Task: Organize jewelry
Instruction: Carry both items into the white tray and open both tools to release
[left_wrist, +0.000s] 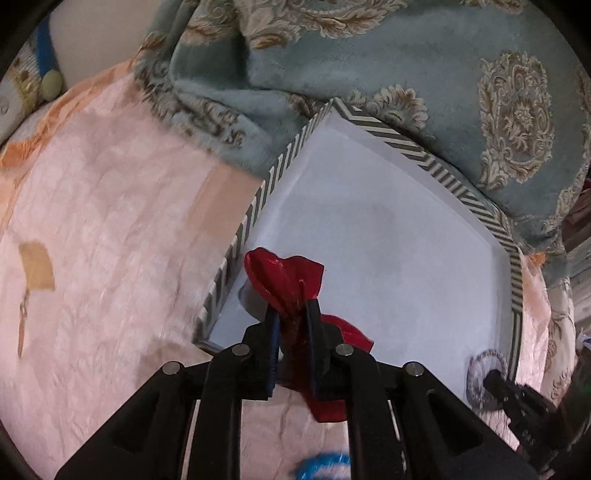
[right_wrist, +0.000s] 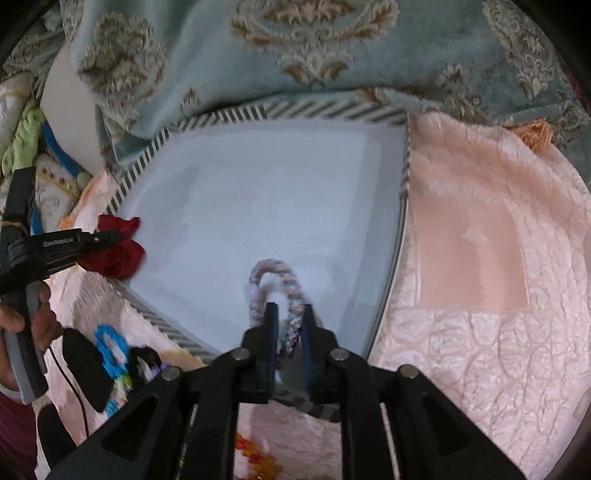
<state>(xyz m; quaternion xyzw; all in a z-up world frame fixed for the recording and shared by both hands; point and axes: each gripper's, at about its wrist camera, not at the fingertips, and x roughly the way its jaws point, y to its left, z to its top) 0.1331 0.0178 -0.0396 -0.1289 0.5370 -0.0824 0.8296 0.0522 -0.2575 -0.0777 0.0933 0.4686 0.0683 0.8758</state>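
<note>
A white tray with a striped rim (left_wrist: 402, 138) lies on a pink bedspread. My left gripper (left_wrist: 293, 308) is shut on a red fabric scrunchie (left_wrist: 286, 277) and holds it over the tray's near left edge. My right gripper (right_wrist: 290, 308) is shut on a pale beaded bracelet (right_wrist: 275, 271) over the tray's near part (right_wrist: 258, 110). The left gripper (right_wrist: 107, 236) with the red scrunchie (right_wrist: 118, 254) also shows at the left of the right wrist view. The right gripper's tip (left_wrist: 496, 382) with the bracelet (left_wrist: 484, 369) shows at the lower right of the left wrist view.
A teal patterned blanket (left_wrist: 388, 62) is bunched behind the tray. A blue ring (right_wrist: 109, 349) and other small pieces lie on the pink bedspread (right_wrist: 498, 258) left of the tray's near corner. Orange beads (right_wrist: 258, 458) lie near the bottom.
</note>
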